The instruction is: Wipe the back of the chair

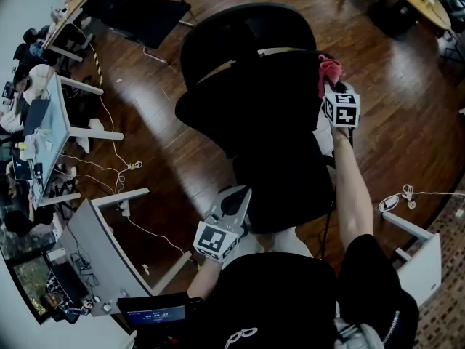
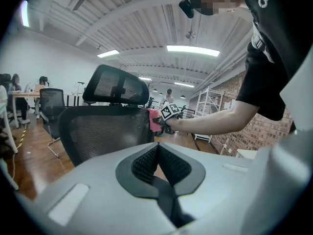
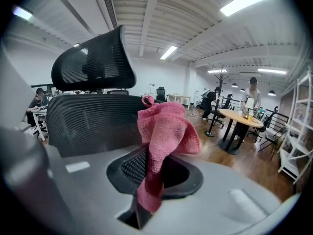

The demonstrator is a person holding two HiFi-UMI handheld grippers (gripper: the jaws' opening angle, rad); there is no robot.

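Right gripper (image 3: 152,174) jaws pinched on pink cloth (image 3: 164,129); the cloth bunches up above the jaws and flops right. In the head view the right gripper (image 1: 329,86) is out at arm's length, with the cloth (image 1: 329,69) against the right edge of the backrest (image 1: 261,107), near its top. From the left gripper view, the same cloth (image 2: 155,120) sits right at the backrest (image 2: 105,131) edge, right gripper (image 2: 164,120) behind it. Exact contact is hard to confirm, but it looks touching.

Left gripper (image 2: 158,164) jaws pressed together, nothing between them. It is held low, close to the body, pointing toward the chair. In the head view the left gripper (image 1: 240,195) is just beside the seat (image 1: 287,184), on its left, well apart from the cloth.

Chair is black mesh, upright. Headrest (image 1: 247,31) sits above the backrest, seen from behind and above. Right gripper view shows the backrest (image 3: 93,121) filling the left middle, with the headrest (image 3: 95,65) above it.

Forearm (image 1: 352,187) is bare and stretched along the chair's right side.

Floor (image 1: 182,151) is dark wood. Second black chair (image 1: 138,9) at upper left. White desks (image 1: 54,122) along the left, cables (image 1: 109,167) on the floor near them. Round table (image 3: 238,117) and a standing person (image 3: 252,97) are far right in the right gripper view.
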